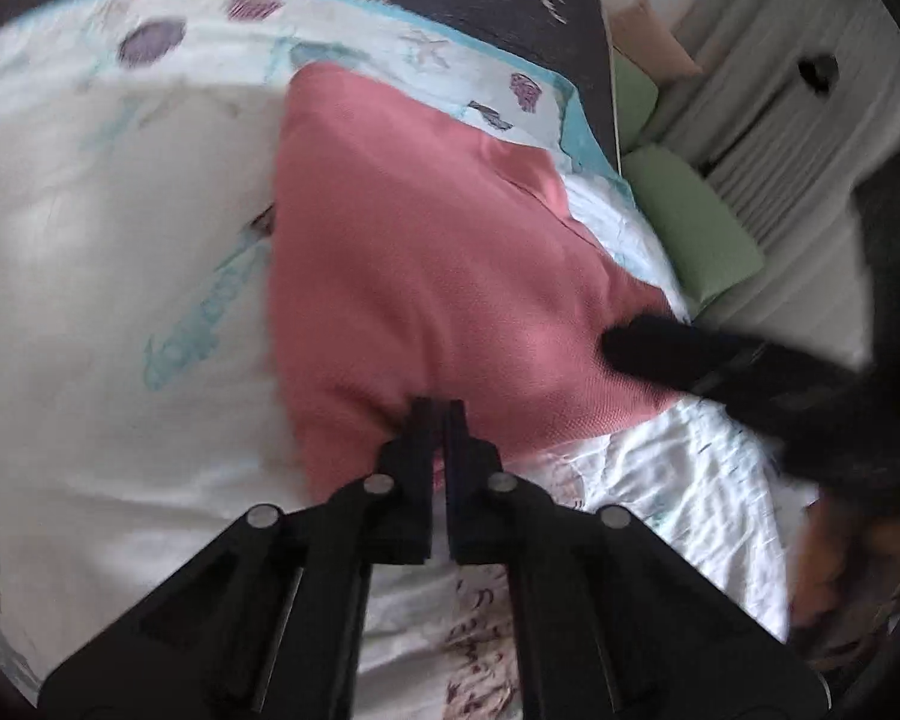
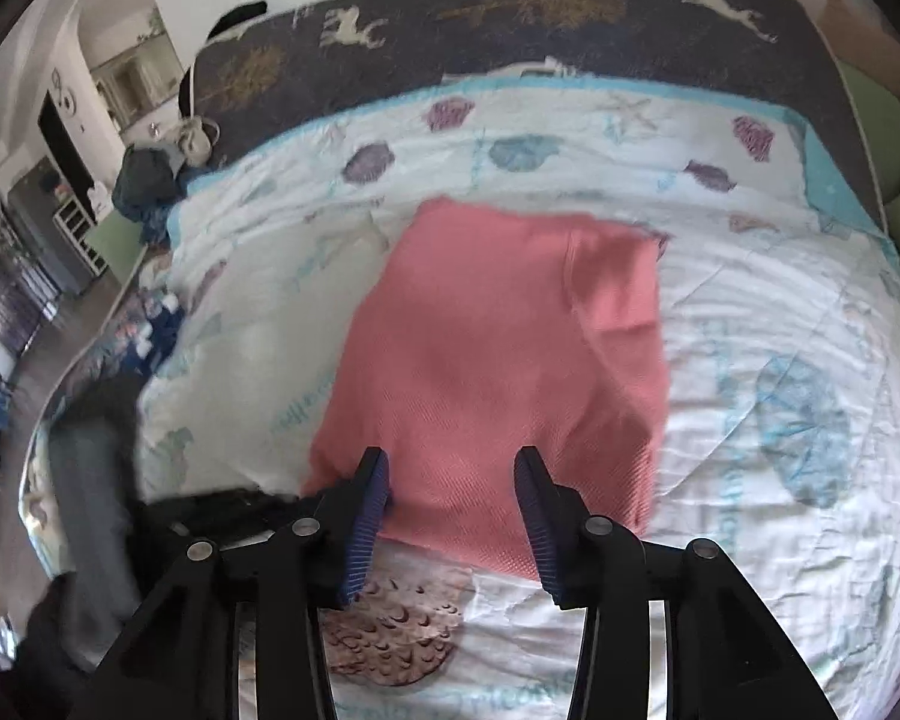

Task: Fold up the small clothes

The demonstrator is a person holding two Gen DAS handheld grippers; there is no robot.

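Pink knit garment (image 2: 498, 360) lies spread flat on a white quilt (image 2: 750, 312) printed with shells and sea creatures, partly folded, one flap turned over along its far right side. Left gripper (image 1: 447, 414) has its jaws pressed fully together at the garment's near hem, fabric bunched up around the tips; a sliver of pink shows between the fingers, so it looks pinched on the edge, though the blur makes that hard to confirm. Right gripper (image 2: 453, 468) sits with jaws partly apart, blue ribbed pads (image 2: 369, 516) showing, tips hovering over the garment's near edge with cloth lying below and between them, pads not pressing on it. In the left wrist view the right gripper comes in from the right as a dark blurred shape, its tip over the garment's near right corner. Beyond the garment, a dark blanket (image 2: 510, 18) with deer figures runs across the far side of the bed. Green cushion (image 1: 690, 228) sits off to the left gripper's right.
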